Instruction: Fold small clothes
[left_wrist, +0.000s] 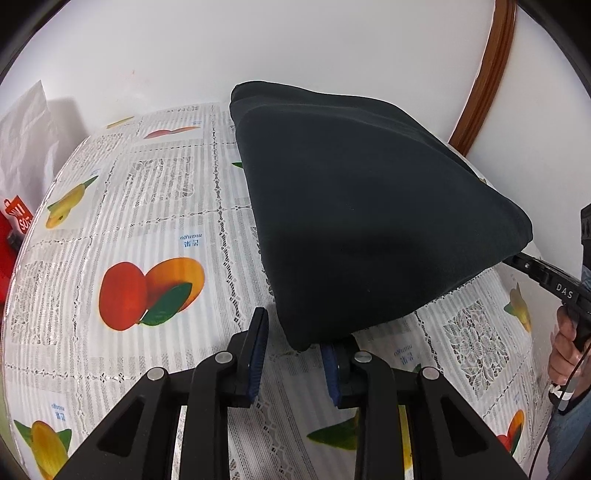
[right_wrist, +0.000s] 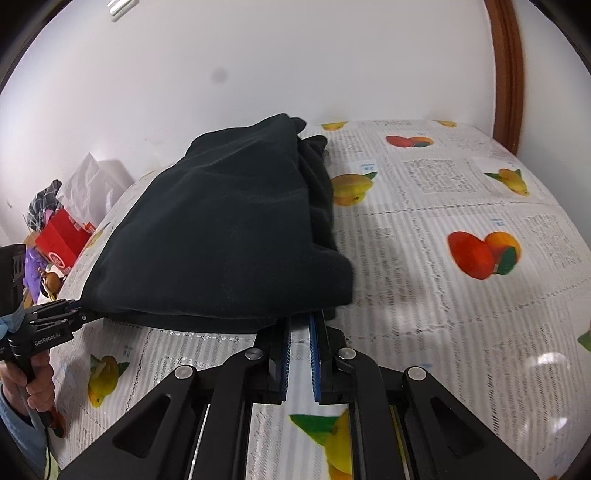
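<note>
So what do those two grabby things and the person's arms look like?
Each gripper is black, with two flat fingers lined with ribbed blue pads and silver round bolts. The left gripper says "GenRobot.AI" in white; the right gripper says "DAS". A thin black cable hangs from the right one. The person wears light blue sleeves.

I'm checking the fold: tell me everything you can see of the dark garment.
The dark garment is plain, soft, knit-looking cloth, folded into several layers that bunch along one side. It lies on the fruit-print tablecloth, its near edge raised like a tent. The right gripper is shut on one near corner; the other corner sits at the left gripper, grip unclear.
</note>
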